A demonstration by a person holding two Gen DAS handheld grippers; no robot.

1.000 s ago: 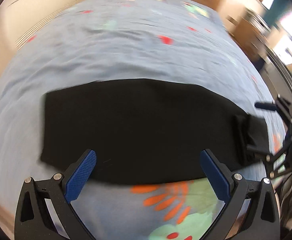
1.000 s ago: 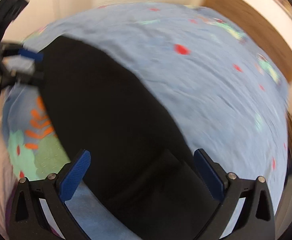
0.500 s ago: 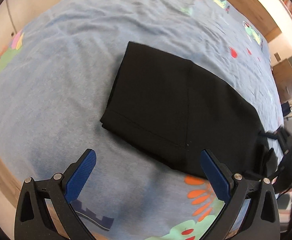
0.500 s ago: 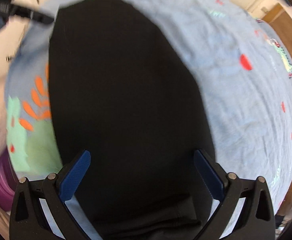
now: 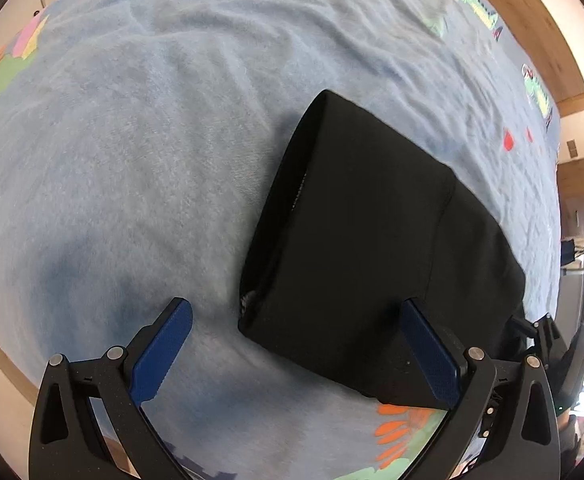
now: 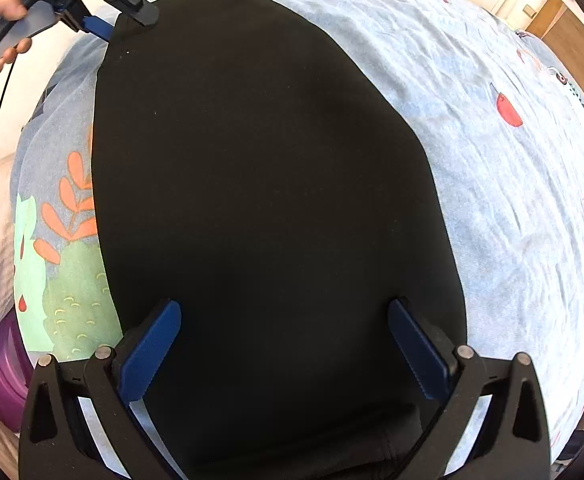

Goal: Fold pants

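The black pants (image 5: 371, 248) lie flat on the light blue bedspread (image 5: 132, 140), folded into a long strip. My left gripper (image 5: 295, 344) is open, low over the near left corner of the pants, with its right finger over the black cloth. In the right wrist view the pants (image 6: 264, 184) fill the middle. My right gripper (image 6: 284, 348) is open and hovers over the other end of the strip, both blue pads over the cloth. The left gripper shows there (image 6: 108, 20) at the far end of the pants, held by a hand.
The bedspread (image 6: 511, 200) has printed orange leaves (image 6: 72, 208) and green shapes near its front edge. A wooden headboard (image 5: 539, 32) runs along the far side. A purple object (image 6: 0, 384) sits beside the bed. Furniture (image 5: 583, 200) stands at the right.
My left gripper has swung left and come down close to the pants' end. My right gripper has moved in over the other end. Both stay open.
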